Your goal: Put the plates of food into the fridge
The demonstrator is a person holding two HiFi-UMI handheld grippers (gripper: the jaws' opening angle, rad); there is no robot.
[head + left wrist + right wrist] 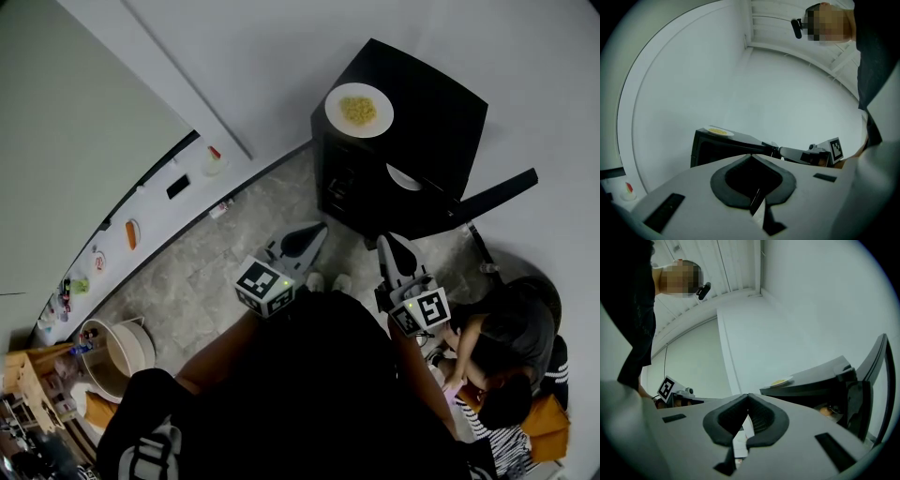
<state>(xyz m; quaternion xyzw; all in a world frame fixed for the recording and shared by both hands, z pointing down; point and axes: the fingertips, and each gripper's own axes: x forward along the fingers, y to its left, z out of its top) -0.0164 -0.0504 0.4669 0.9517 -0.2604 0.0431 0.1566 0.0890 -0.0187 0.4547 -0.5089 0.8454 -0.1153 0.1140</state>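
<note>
A black mini fridge [412, 122] stands against the wall with its door [497, 195] swung open. A white plate of yellow food [359, 110] sits on its top, also in the left gripper view [719, 132] and the right gripper view [780, 382]. A second white plate [403, 178] shows inside the fridge. My left gripper [305, 239] is shut and empty, pointing at the fridge's left side. My right gripper [394, 248] is shut and empty, just short of the open front. Orange food [826, 411] shows on a shelf inside.
Another person [506, 347] crouches on the floor at the right, close to my right arm and the fridge door. A white ledge [178, 211] along the left wall carries small food items. A round tub [122, 349] and clutter stand at the lower left.
</note>
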